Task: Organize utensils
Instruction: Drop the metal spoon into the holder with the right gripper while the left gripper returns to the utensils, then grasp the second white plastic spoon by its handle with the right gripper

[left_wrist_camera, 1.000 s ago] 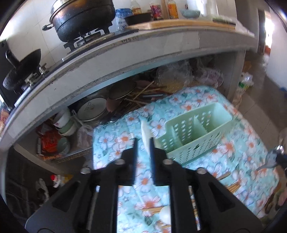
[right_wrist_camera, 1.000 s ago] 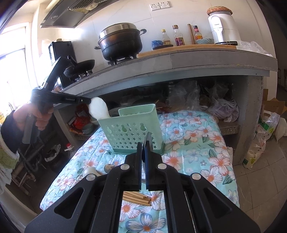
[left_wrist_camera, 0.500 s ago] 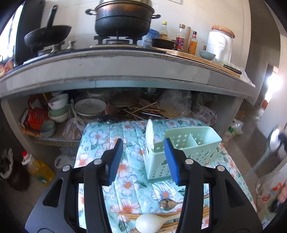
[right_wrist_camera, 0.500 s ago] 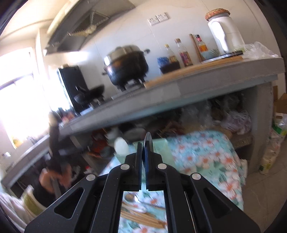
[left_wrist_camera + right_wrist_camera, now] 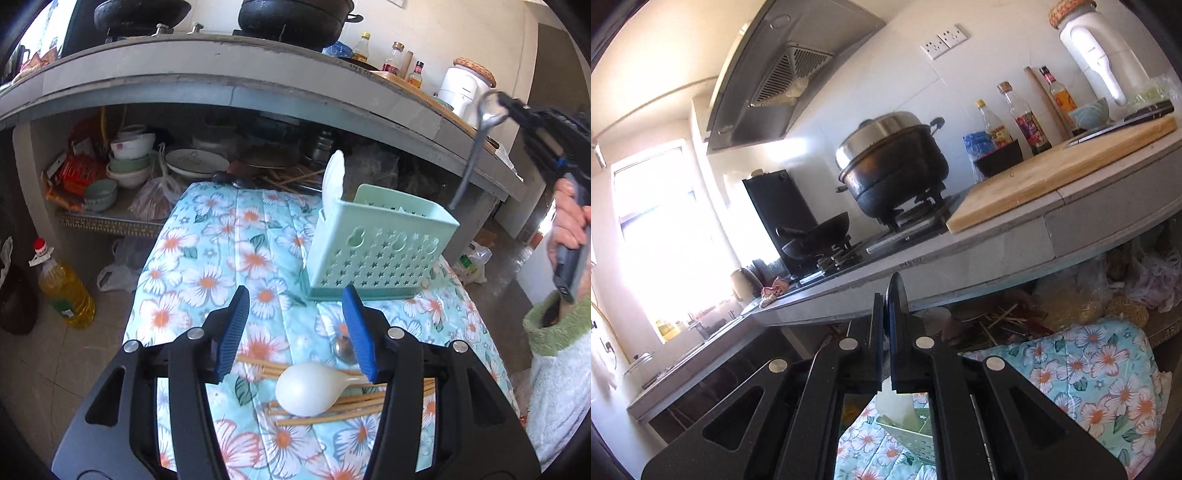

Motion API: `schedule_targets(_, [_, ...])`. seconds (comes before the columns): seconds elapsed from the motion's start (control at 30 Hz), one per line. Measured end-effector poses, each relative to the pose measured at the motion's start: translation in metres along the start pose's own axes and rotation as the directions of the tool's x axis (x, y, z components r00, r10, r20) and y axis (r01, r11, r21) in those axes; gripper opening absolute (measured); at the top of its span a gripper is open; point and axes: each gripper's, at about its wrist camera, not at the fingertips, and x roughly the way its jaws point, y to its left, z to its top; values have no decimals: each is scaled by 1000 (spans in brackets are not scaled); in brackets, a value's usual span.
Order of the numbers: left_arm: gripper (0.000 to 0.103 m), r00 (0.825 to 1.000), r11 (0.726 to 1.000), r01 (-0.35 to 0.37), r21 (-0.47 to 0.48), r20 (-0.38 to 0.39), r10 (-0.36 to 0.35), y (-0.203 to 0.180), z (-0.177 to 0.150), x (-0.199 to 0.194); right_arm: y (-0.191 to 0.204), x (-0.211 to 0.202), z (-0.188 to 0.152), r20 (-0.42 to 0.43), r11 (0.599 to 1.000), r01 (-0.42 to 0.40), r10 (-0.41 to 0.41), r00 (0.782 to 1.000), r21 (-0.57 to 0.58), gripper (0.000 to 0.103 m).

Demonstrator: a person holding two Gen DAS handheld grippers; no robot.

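Left gripper (image 5: 295, 328): jaws spread and opening, nothing between the blue pads, hovering above the flowered tablecloth (image 5: 207, 266).
Right gripper (image 5: 508, 105): jaws pressed together, pinching the bowl of a metal spoon (image 5: 476, 147) that hangs handle-down over the basket's right end.
Basket (image 5: 376, 251): pale green, perforated, on the far part of the cloth; a white spoon (image 5: 332, 181) stands in its left end.
Near utensils: a white ladle-shaped spoon (image 5: 310, 386) lies across wooden chopsticks (image 5: 332, 410); a small metal spoon (image 5: 343, 349) lies just beyond.
Right hand (image 5: 569, 225): grips the handle, far right.
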Motion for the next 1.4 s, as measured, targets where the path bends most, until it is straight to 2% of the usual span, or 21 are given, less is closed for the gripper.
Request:
schedule_targets(0.1, [50,1000,1000,-2,-18,-9,2,7,-6,-1,-19,25,-15,-43,999,2,0,999,34,3])
schedule_targets(0.3, [50,1000,1000,-12,-26,-8,12,16,-11,-4,-51,53,-59,-157,991,130,-123,980,34,3])
schedule_targets(0.4, [50,1000,1000,-18,-22,-11,18,16,-12,-3,-57,44,-71,-167,985,166,-156,974,47,4])
schedule_targets(0.73, [50,1000,1000,-14,-25,-6,14,12,-14,-7,-48,-14,-86,-119,972,234,-229,966,36,5])
schedule_targets(0.83, [50,1000,1000,-18,-24,-7,18,12,-16,-9,-39,-34,-95,-136,964,267,-266,954,-4,7])
schedule_targets(0.97, [50,1000,999,-25,-20,-20,25,13,-21,-11,-27,-59,-117,-191,954,294,-299,935,-56,33])
schedule_targets(1.07, [50,999,999,-34,-16,-37,33,13,-26,-9,-20,-69,-144,-261,954,292,-300,917,-71,41])
schedule_targets(1.3, [50,995,998,-51,-39,-93,47,15,-41,1,-4,-67,-211,-420,953,291,-300,857,-88,44])
schedule_targets(1.4, [50,988,994,-100,-47,-122,93,17,-45,7,7,-59,-222,-445,953,269,-302,843,-137,44])
